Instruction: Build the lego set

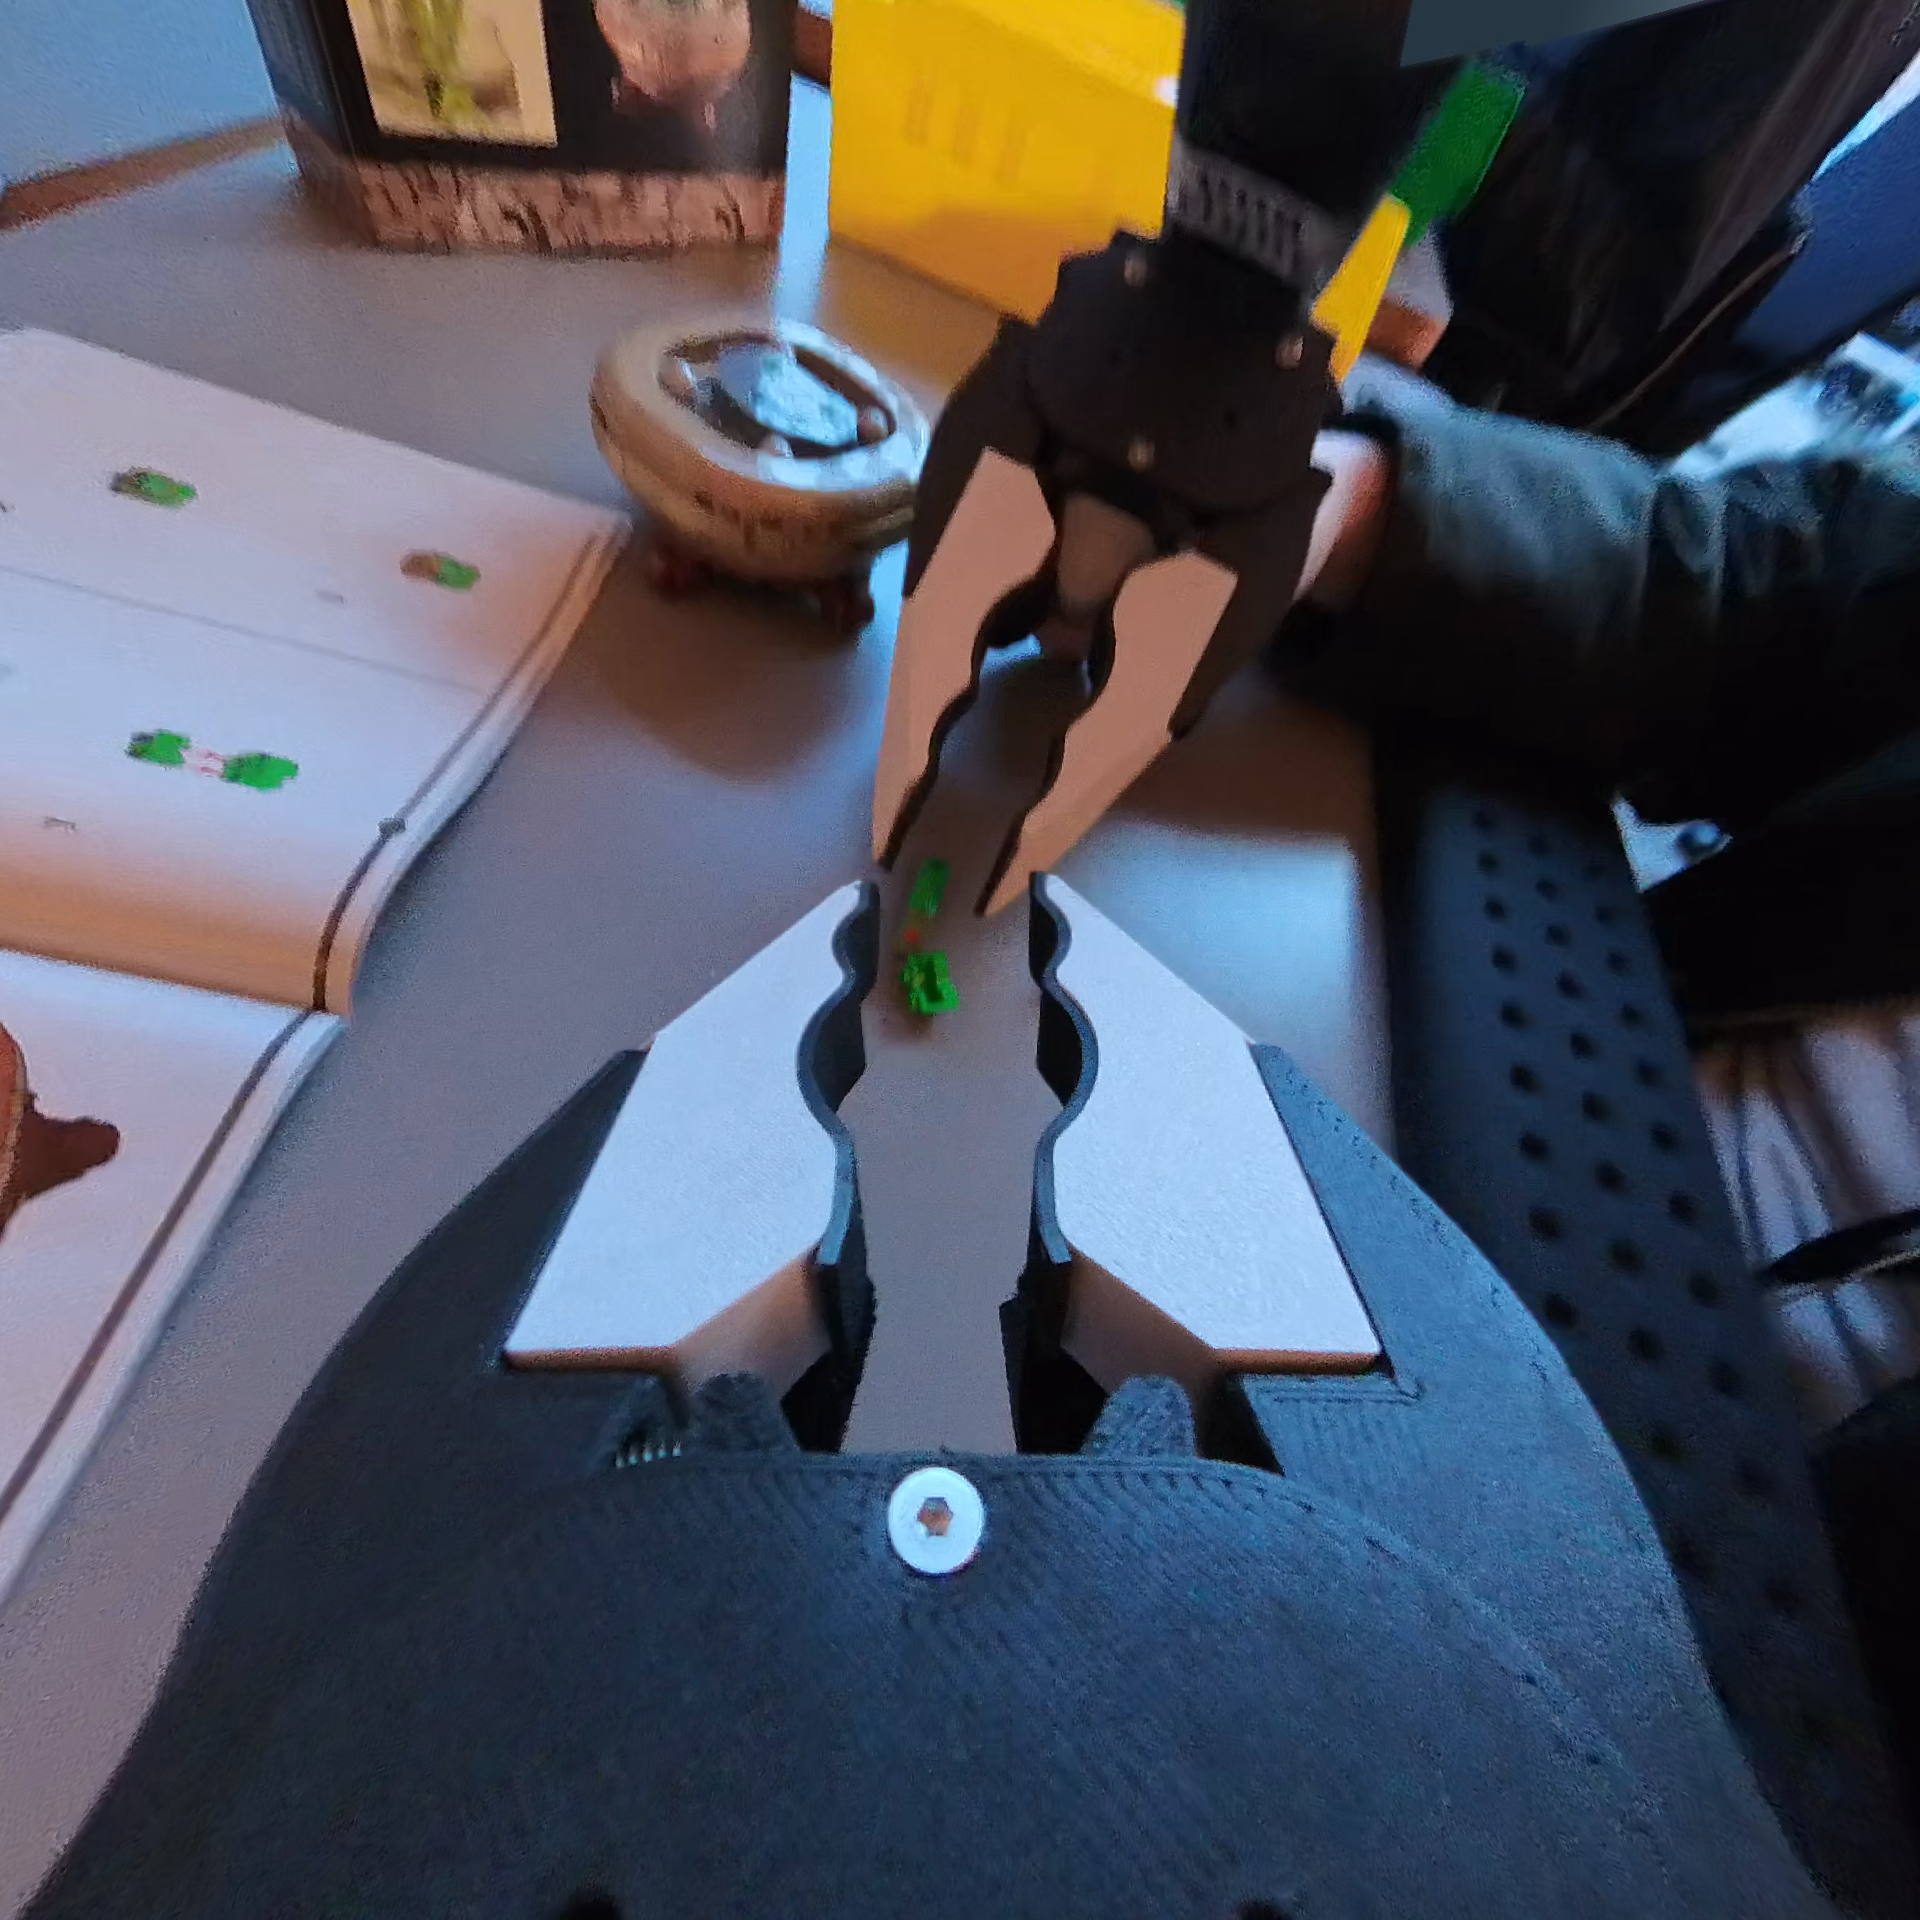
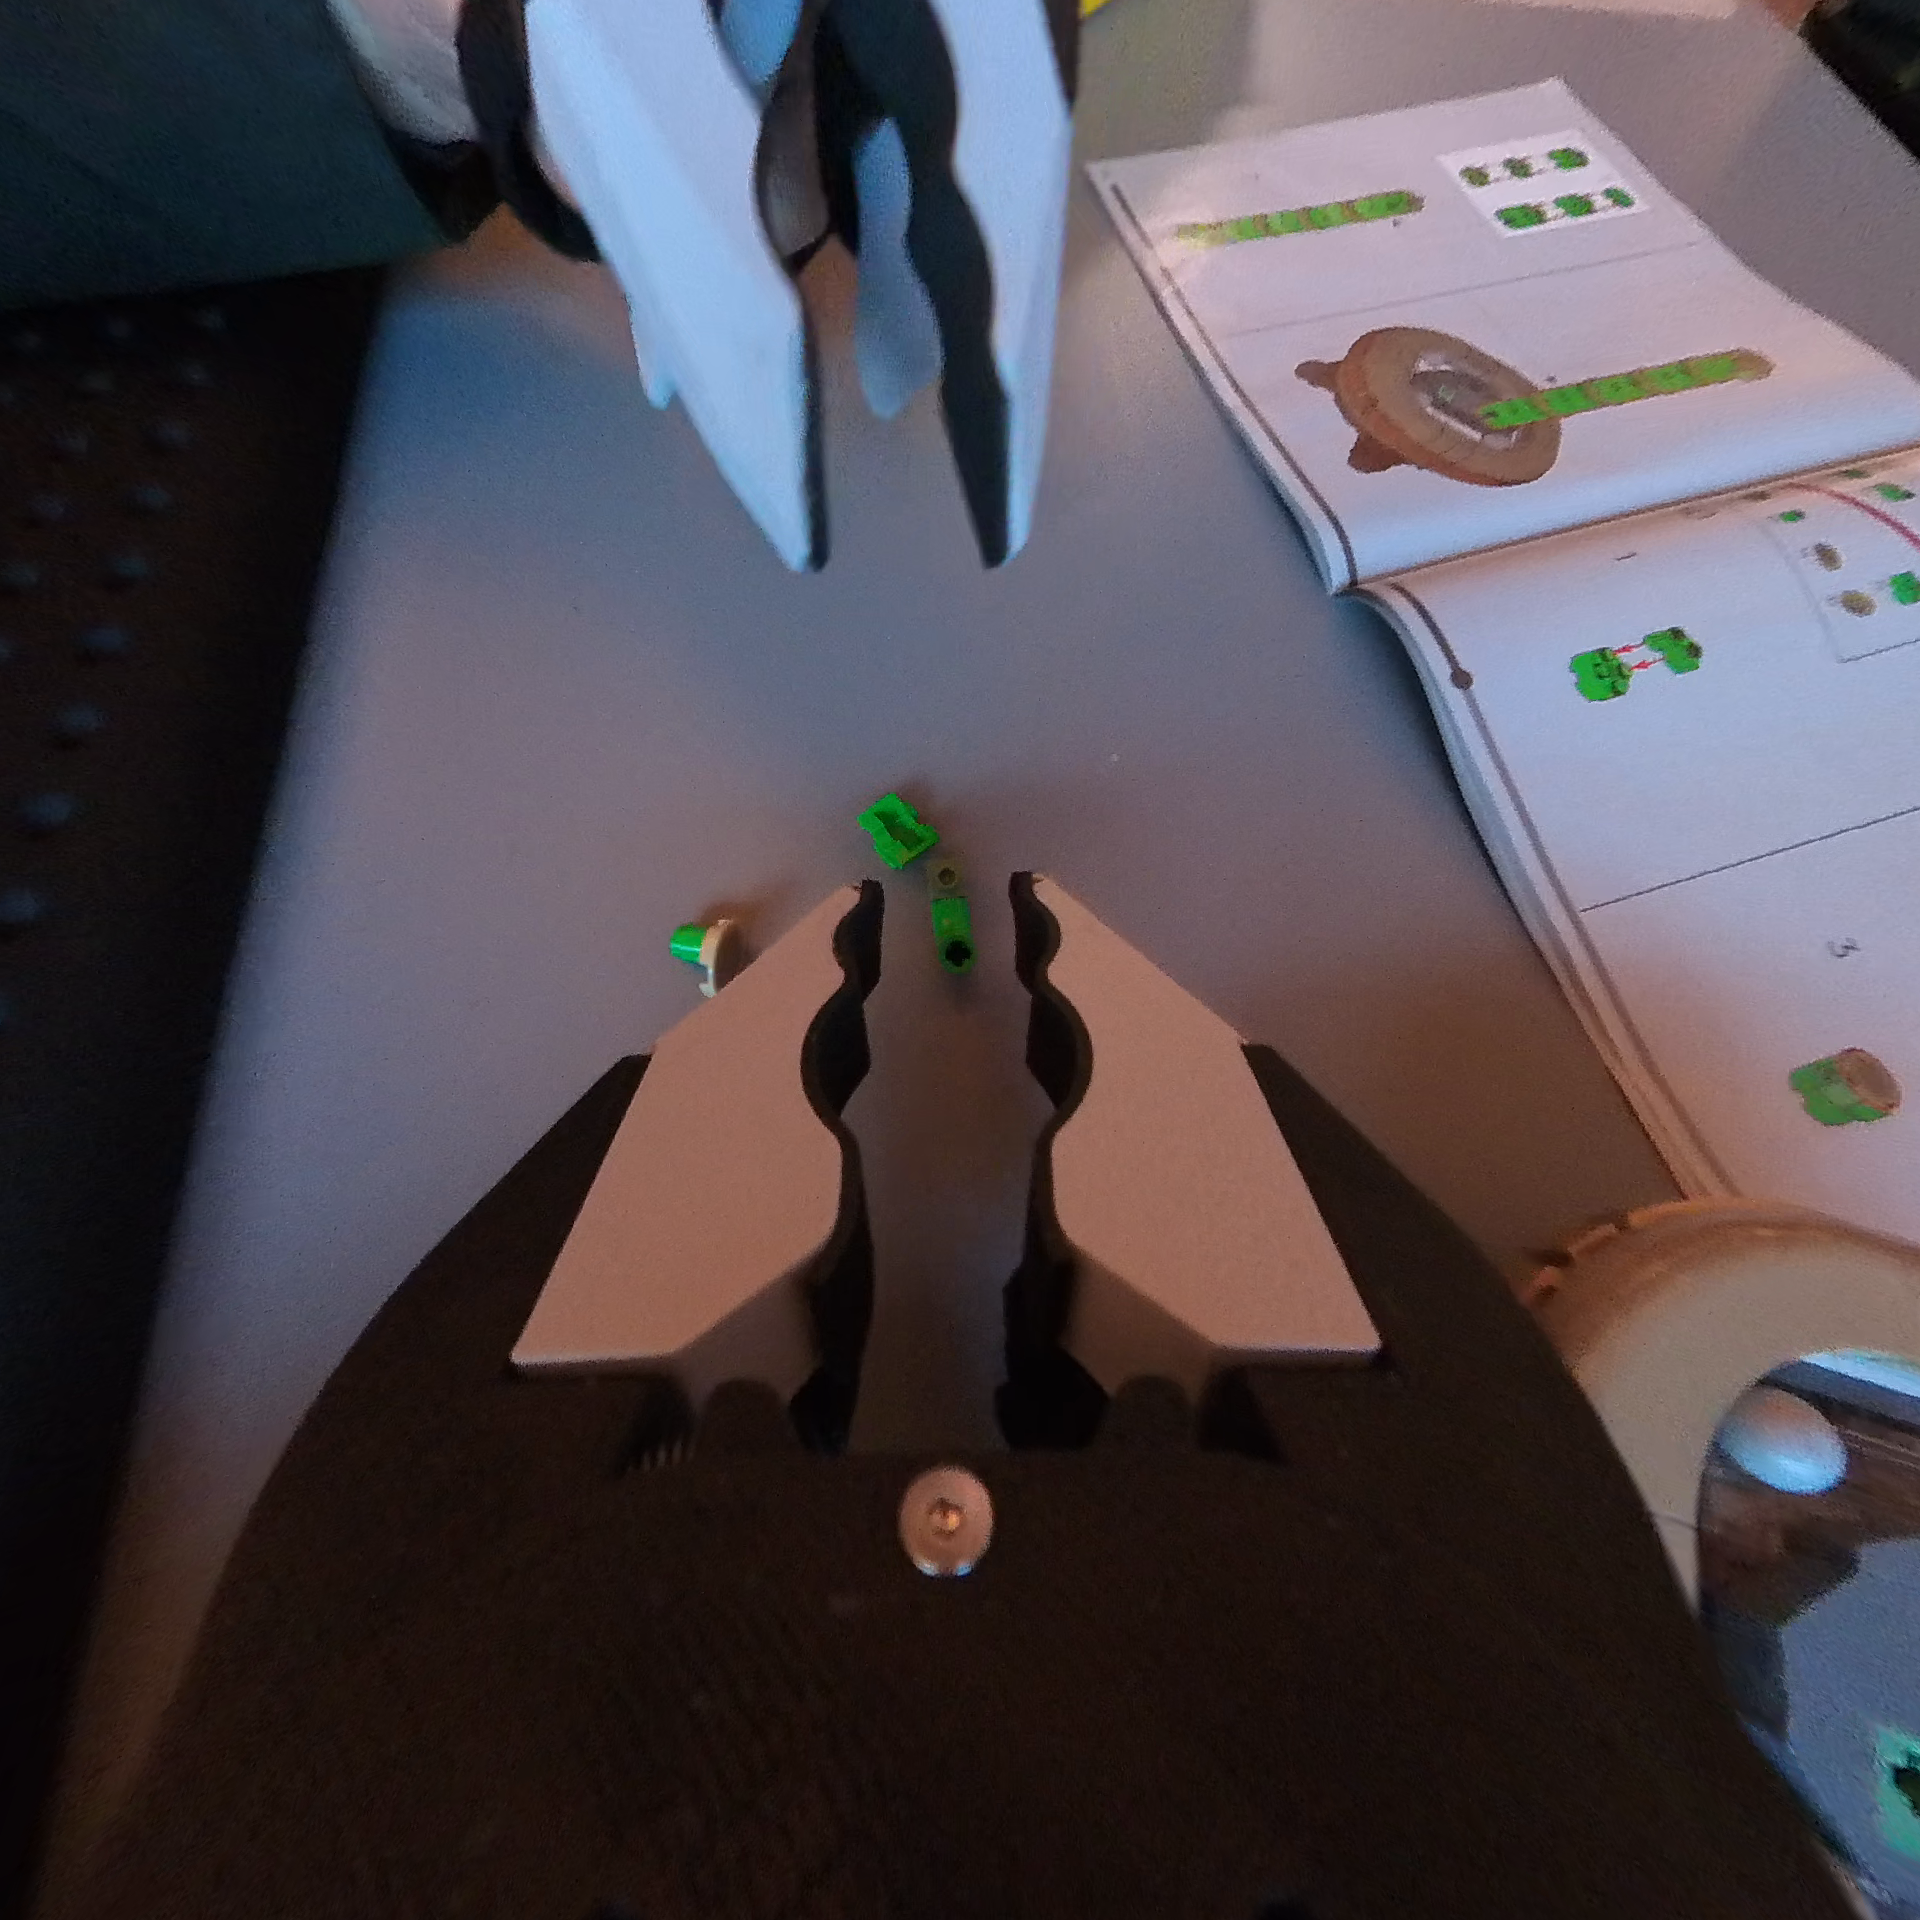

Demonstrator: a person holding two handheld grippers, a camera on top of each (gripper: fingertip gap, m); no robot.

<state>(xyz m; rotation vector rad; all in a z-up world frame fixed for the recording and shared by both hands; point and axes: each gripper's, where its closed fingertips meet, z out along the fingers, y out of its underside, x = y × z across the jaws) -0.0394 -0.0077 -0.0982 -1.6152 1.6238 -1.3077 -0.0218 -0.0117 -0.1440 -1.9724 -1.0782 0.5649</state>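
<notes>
Small green lego pieces lie on the grey table between the two grippers. In the left wrist view a chunky green piece lies nearer and a slim green piece beyond it. My left gripper is open and empty just short of them. The right gripper faces it, open, tips around the slim piece. In the right wrist view my right gripper is open with the slim green piece between its tips; the chunky piece lies just ahead. A green-and-tan piece lies left. The left gripper hovers beyond, open.
An open instruction booklet lies on the left, also in the right wrist view. A tan lego pot stands behind, with a yellow box and a dark picture box. A sleeved arm and perforated black chair are on the right. One gripper's finger ends stand about 5 cm off the other's. The tan lego pot is about 12 cm from my right fingertips. Look for it in the right wrist view too.
</notes>
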